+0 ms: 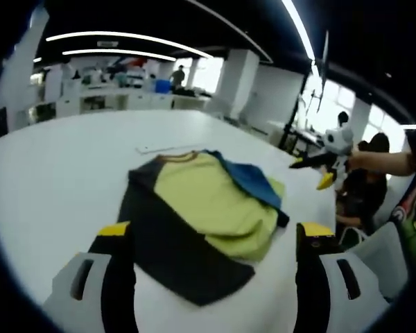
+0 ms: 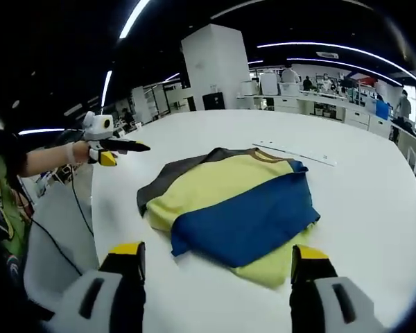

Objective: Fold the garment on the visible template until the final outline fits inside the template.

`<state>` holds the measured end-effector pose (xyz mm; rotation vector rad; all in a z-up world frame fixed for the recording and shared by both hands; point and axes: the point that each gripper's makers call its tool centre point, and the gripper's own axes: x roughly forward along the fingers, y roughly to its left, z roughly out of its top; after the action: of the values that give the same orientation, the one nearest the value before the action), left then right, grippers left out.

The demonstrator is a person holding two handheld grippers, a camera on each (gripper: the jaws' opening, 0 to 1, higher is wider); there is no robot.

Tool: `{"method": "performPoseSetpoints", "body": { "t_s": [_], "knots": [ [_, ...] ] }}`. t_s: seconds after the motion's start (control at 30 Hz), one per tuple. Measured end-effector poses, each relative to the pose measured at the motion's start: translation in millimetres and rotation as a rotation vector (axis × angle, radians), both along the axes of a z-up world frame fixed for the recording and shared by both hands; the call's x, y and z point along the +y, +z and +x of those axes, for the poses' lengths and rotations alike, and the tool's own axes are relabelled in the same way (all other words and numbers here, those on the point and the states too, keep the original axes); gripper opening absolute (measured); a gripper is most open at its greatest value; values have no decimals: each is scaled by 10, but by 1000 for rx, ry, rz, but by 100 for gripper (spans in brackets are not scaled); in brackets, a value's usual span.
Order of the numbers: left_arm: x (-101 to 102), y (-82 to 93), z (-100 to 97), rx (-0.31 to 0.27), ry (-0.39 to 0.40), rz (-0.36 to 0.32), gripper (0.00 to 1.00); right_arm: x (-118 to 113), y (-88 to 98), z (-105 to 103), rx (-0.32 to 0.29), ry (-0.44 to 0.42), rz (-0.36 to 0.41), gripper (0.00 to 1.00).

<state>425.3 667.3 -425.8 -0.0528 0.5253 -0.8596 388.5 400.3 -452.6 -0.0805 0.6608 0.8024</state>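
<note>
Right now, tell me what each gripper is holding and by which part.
Nothing is held. The left gripper and right gripper are open, above the folded yellow, blue and grey garment.

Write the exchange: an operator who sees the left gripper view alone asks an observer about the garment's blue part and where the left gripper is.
Operator: How much blue shows?
Observer: In the right gripper view, a broad blue panel crosses the garment, with yellow beneath it.
Operator: Where is my left gripper?
Observer: The left gripper is in the air near the edge of the table, apart from the garment.
</note>
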Motion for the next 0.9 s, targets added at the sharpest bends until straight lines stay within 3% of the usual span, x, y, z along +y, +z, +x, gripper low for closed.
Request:
{"method": "performPoseSetpoints", "body": {
  "t_s": [0.53, 0.73, 0.9],
  "knots": [
    [-7, -79, -64, 28, 19, -14, 91, 475, -332, -287, 62, 47, 38, 46],
    [-10, -88, -75, 31, 17, -14, 90, 545, -409, -255, 28, 14, 22, 28],
    [-10, -85, -79, 33, 19, -17, 90, 630, -416, -216, 9, 3, 32, 23]
  ]
}}
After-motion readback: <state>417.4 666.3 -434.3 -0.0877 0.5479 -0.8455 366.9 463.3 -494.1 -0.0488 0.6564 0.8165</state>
